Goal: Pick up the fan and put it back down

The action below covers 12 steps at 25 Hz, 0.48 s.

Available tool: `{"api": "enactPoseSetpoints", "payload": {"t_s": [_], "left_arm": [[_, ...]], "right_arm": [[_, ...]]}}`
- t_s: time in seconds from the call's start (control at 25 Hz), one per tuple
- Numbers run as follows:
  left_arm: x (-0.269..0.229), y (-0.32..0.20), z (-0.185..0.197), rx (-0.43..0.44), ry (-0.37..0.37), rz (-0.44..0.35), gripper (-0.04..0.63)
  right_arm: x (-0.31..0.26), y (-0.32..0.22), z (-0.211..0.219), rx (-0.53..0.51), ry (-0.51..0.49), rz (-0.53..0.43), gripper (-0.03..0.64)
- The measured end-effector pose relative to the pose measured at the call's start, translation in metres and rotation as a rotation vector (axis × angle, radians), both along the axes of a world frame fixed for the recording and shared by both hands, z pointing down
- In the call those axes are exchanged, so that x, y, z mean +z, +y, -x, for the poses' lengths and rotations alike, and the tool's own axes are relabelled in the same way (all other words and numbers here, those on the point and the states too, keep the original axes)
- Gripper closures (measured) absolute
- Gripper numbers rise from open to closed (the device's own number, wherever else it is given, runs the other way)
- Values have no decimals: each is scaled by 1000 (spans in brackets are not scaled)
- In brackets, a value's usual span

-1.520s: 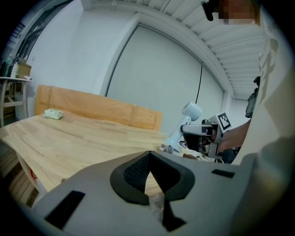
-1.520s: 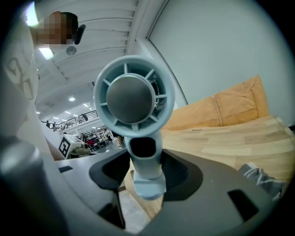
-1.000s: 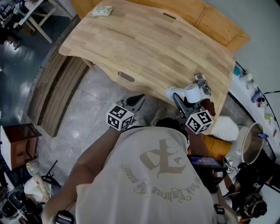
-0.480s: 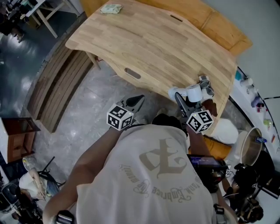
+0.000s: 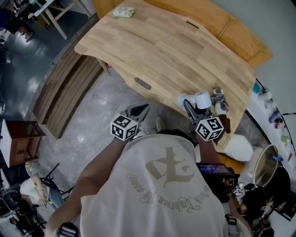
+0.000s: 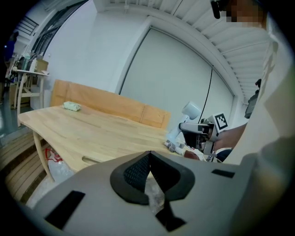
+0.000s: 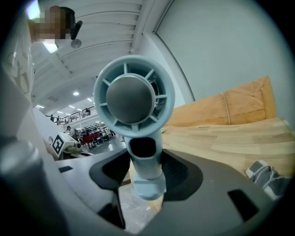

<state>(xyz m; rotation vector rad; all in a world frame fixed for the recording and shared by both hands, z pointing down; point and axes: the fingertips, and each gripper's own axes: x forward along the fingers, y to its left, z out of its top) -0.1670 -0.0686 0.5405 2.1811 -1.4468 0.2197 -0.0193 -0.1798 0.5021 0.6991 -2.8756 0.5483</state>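
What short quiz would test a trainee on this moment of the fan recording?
1. True or false: the left gripper is shut with nothing between its jaws.
2. The right gripper holds the fan by its: A) head B) handle C) cord.
3. Fill in: the packet lies on the ___.
Key: 1 true; 2 B; 3 table.
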Motion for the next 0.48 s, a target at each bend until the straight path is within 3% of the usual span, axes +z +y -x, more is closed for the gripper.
{"api": "enactPoseSetpoints", "payload": {"t_s": [0.48], "left_arm": [[-2, -56, 11, -49, -25, 34, 584]], "right_arm": [[53, -52, 27, -95, 74, 68, 396]]}}
